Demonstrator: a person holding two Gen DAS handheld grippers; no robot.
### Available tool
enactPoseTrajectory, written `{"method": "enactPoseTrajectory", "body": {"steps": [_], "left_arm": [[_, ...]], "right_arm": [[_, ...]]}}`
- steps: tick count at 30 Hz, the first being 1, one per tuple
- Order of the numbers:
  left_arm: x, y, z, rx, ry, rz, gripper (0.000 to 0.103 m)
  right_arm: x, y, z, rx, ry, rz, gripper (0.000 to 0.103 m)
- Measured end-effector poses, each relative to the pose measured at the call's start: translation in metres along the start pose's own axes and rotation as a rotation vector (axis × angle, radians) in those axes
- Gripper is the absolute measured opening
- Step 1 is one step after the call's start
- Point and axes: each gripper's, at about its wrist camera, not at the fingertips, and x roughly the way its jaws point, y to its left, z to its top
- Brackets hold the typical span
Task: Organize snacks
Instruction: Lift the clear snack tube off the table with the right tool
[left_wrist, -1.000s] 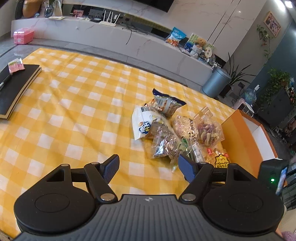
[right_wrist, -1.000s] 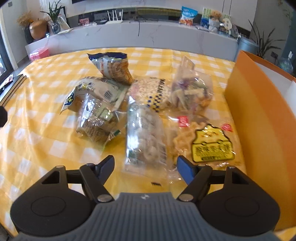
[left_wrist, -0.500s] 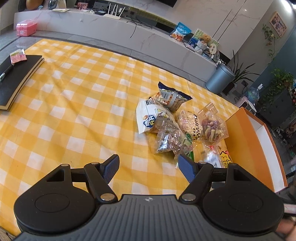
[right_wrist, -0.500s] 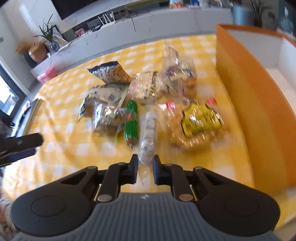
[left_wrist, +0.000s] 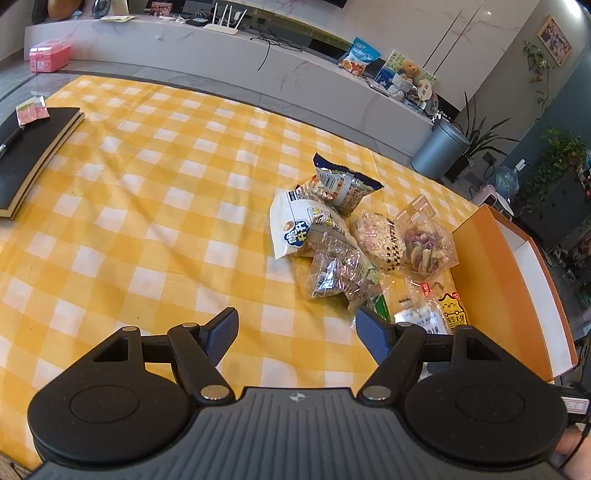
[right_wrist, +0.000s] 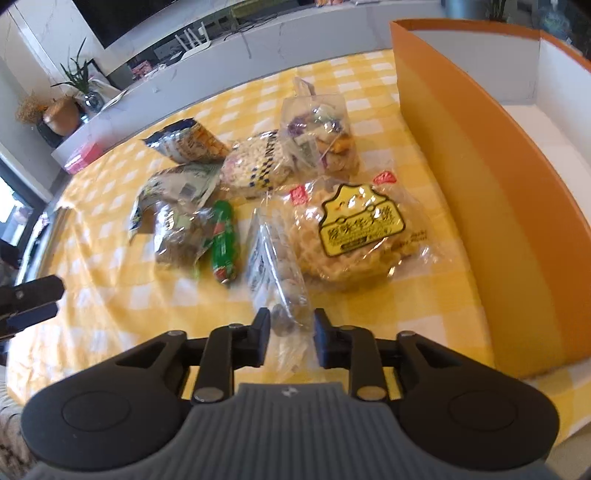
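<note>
Several snack bags lie heaped on the yellow checked cloth (left_wrist: 155, 206). My right gripper (right_wrist: 291, 322) has the near end of a clear bag of pale nuts (right_wrist: 275, 258) between its pads. The bag stands on edge and fills the gap, and the jaws are opening a little. Left of it lies a green sausage packet (right_wrist: 223, 240), right of it a waffle bag with a yellow label (right_wrist: 354, 229). The orange box (right_wrist: 480, 177) stands at the right with a white inside. My left gripper (left_wrist: 295, 317) hovers open over bare cloth, short of the pile (left_wrist: 336, 269).
A black notebook (left_wrist: 33, 147) with a pen lies at the cloth's left edge. Beyond the cloth runs a grey marble ledge (left_wrist: 221, 51) with a pink box (left_wrist: 50, 55) and more snacks. A grey bin (left_wrist: 439, 147) stands past the far right corner.
My right jaws closed on the clear nut bag and tipped it onto its edge, baring the green packet, then widened slightly. That hand shifted toward the orange box. The left gripper stayed open.
</note>
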Motion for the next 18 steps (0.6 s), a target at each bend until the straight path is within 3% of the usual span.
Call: {"method": "enactPoseTrajectory", "body": {"steps": [6,14,18], "left_arm": [[0.005,-0.003,-0.003,0.011,0.020,-0.005,0.085],[0.012,-0.002,-0.005,0.007,0.051,0.027,0.085],[0.014,0.000,-0.006,-0.002,0.065,0.028,0.085]], "right_arm": [[0.012,0.008,0.001,-0.017,-0.044,0.024,0.030],[0.016,0.024,0.001,-0.072,-0.050,0.128,0.030],[0.025,0.022,0.009,-0.018,-0.038,0.179,0.039]]}}
